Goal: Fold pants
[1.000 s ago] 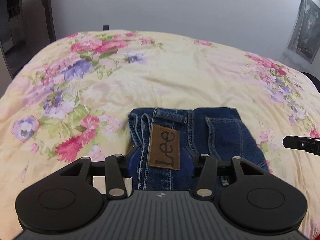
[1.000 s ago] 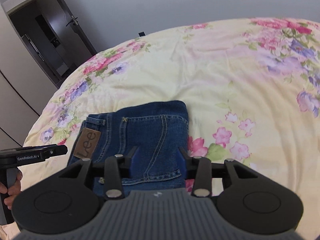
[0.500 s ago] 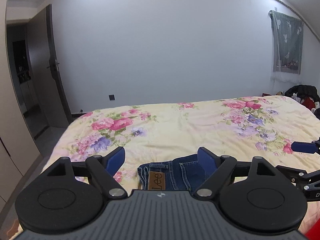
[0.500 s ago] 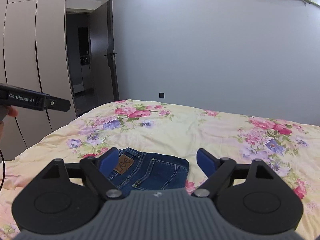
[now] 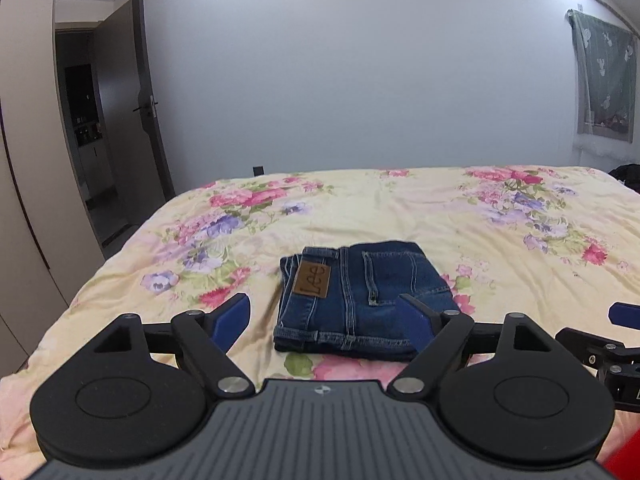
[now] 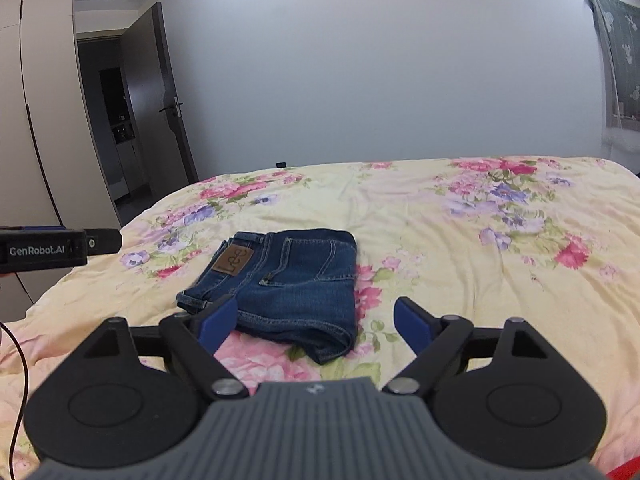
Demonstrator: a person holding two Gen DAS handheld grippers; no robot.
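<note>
Jeans (image 5: 360,300) folded into a compact blue bundle, lying at centre frame on the floral bed (image 5: 440,216), brown Lee patch (image 5: 312,279) facing up on the left half. Left claw (image 5: 326,320) spread open at lower centre of its view, above the bed, holding nothing, blue pads flanking the bundle's near edge. Right claw (image 6: 316,322) likewise open and empty at lower centre, bundle just beyond its left pad. Dark door (image 6: 172,104) ajar at upper left; grey curtain (image 5: 604,76) at upper right.
</note>
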